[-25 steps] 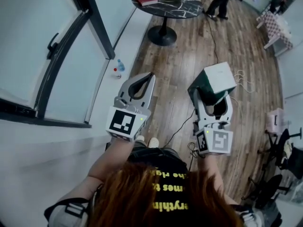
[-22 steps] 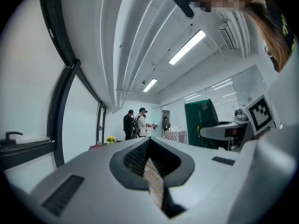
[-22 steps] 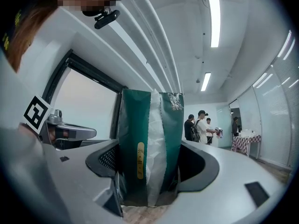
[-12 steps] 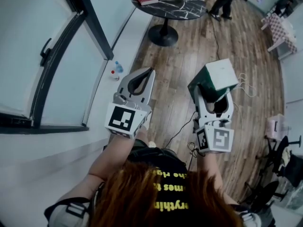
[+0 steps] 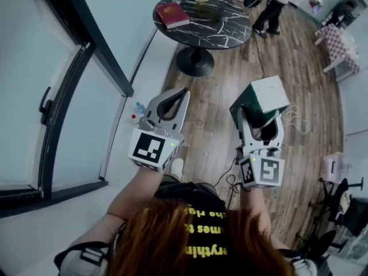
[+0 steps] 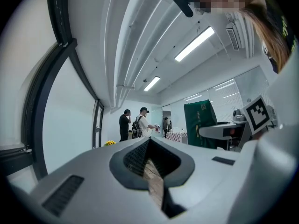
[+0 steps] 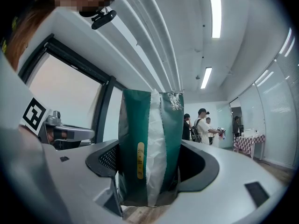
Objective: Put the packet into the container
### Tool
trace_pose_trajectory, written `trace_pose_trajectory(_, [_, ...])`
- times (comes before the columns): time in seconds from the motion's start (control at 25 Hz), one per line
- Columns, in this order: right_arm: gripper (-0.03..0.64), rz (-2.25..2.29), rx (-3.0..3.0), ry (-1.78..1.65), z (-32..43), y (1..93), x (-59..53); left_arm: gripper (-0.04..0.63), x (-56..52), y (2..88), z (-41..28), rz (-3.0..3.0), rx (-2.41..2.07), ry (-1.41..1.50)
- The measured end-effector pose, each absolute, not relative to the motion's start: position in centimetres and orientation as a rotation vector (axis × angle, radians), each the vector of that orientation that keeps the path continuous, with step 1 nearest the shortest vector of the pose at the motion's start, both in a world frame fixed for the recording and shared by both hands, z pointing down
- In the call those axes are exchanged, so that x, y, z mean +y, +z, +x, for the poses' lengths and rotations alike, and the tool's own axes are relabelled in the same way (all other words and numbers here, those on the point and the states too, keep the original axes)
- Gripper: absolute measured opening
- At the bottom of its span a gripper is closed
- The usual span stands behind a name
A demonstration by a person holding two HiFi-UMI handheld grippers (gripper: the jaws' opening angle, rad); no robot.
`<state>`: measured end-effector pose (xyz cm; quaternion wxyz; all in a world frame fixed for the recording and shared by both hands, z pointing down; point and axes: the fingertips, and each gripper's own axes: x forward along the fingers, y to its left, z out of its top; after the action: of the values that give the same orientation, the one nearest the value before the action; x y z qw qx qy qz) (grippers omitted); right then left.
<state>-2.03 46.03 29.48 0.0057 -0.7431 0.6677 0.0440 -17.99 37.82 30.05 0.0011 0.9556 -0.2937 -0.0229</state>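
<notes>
At centre left of the head view, the left gripper [image 5: 183, 92] pointed forward with its jaws drawn together on nothing, probably held idle so as not to get in the way. At upper centre stood a round marble table [image 5: 227, 27]; no container could be made out. Right of centre, the right gripper [image 5: 260, 118] had its jaws spread wide and pressed against the sides of the green-and-white packet [image 5: 262, 96], which stood upright between them, seemingly gripped for carrying.

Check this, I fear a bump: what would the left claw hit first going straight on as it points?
Likely the round black table ahead of the left claw; nothing nearer shows, though depth is unclear.
</notes>
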Motion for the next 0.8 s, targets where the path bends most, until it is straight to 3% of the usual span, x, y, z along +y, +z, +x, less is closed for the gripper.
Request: trace_pose_trajectory(0.8, [0.357,-2.261,2.157,0.105,15.0,29.2,24.6,0.002,16.6,29.9,-0.9,2.973,-1.026,-0.067])
